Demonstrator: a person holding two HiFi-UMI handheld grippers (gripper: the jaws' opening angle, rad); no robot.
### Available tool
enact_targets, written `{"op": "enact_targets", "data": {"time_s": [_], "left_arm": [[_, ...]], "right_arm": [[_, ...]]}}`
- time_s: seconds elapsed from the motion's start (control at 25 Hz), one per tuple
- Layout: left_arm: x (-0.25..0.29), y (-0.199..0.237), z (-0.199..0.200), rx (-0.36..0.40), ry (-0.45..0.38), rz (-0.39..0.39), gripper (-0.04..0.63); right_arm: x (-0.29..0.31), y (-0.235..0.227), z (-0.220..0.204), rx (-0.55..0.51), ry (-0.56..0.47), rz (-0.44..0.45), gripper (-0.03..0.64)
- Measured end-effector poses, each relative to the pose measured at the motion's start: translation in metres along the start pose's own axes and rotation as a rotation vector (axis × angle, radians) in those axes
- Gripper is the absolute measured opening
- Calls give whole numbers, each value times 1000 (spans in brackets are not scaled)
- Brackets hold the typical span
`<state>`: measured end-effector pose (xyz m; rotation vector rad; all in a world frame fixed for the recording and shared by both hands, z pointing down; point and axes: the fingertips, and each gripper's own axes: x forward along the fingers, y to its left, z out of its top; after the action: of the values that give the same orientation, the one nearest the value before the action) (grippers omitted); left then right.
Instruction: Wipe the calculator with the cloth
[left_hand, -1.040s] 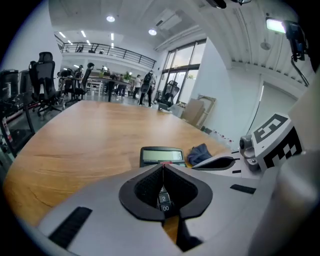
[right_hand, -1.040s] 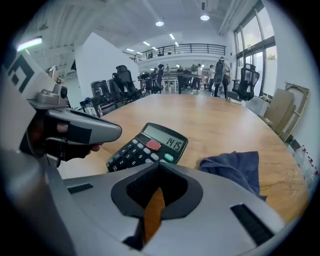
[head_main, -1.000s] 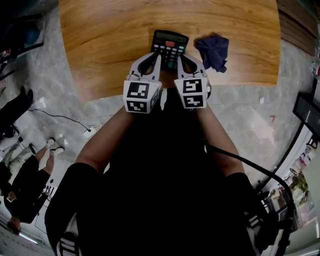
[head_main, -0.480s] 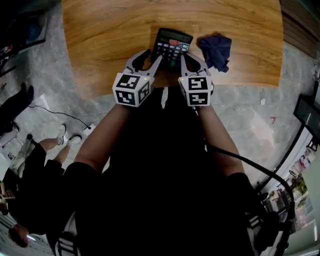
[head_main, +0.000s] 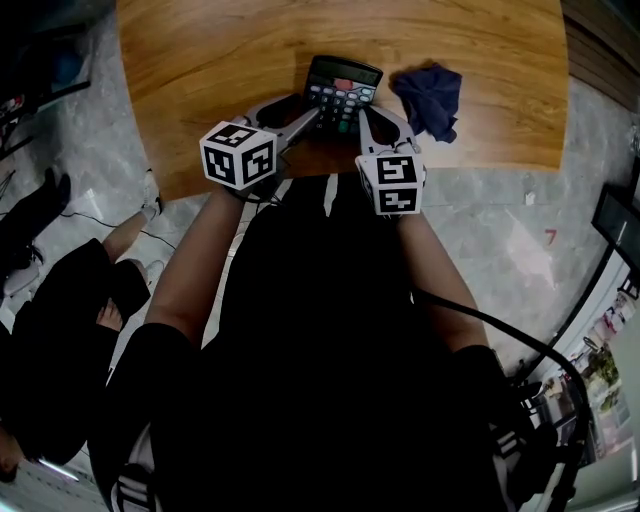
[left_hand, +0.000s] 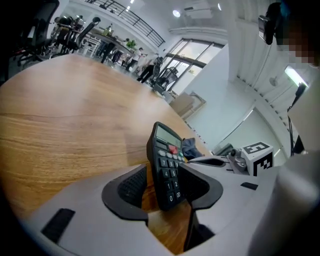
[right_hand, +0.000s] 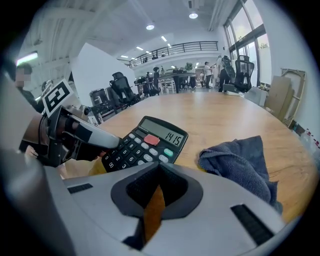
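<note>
Left jaws wide around the calculator, right jaws shut just short of it

The left gripper (left_hand: 162, 182) has just been opening its jaws. They now stand wide with the near end of the black plastic desk calculator (left_hand: 167, 165) between them, and bare wood shows between one pad and the calculator's edge (whether the other pad touches it I cannot tell). The right gripper (right_hand: 159, 167) has its jaws closed together on nothing. The calculator lies just beyond their tips and a little to their left, keys facing up (its screen reads 1415). The crumpled dark blue cloth (right_hand: 240, 162) lies on the light wooden bench (right_hand: 225, 110) beyond the right jaws and off to their right, near the calculator and apart from both grippers.
</note>
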<state>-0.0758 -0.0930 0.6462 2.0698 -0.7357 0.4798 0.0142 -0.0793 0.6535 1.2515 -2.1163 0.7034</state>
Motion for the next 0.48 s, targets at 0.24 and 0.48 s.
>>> {"op": "enact_targets", "data": {"time_s": [0.24, 0.48], "left_arm": [[16, -2, -10, 9, 60, -9, 187], [26, -5, -10, -5, 44, -9, 172]], "right_arm": [[1, -1, -1, 29, -11, 16, 15], [0, -7, -6, 52, -32, 28, 15]]}}
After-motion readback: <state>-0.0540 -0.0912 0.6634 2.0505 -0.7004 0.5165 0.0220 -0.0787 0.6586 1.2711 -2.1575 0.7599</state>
